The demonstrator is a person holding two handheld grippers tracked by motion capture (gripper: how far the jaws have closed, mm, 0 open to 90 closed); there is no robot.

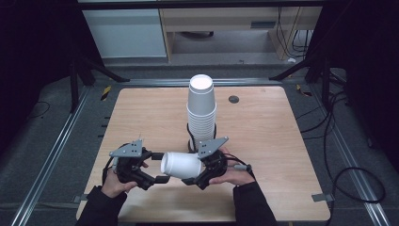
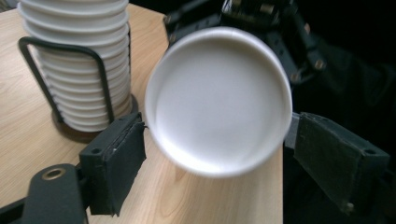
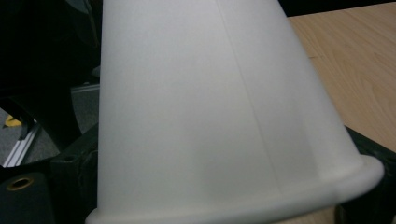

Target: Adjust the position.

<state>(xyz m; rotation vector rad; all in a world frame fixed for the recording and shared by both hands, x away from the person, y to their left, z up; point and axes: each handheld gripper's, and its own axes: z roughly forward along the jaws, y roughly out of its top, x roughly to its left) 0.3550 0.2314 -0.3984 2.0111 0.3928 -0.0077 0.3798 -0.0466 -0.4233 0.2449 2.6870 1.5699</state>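
- A white paper cup (image 1: 181, 165) lies on its side in the air above the near middle of the wooden table (image 1: 263, 141), between the two grippers, with its closed bottom facing left.
- The right gripper (image 1: 200, 175) is clamped on the cup near its rim end; in the right gripper view the cup's wall (image 3: 210, 116) sits between the dark jaws and its rolled rim lies at the bottom of the frame.
- The left gripper (image 1: 159, 167) has its jaws apart, one on each side of the cup's bottom end. In the left gripper view the round bottom (image 2: 218, 100) sits between the two pads (image 2: 116, 163); whether they touch the cup I cannot tell.
- A tall stack of white cups (image 1: 201, 110) stands upside down just beyond the grippers, near the table's centre, in a dark wire holder (image 2: 65, 88).
- The person's hands (image 1: 115, 183) hold the grippers from the near edge, in dark sleeves.
- A small dark round mark (image 1: 234, 99) lies on the table, far and to the right of the stack.
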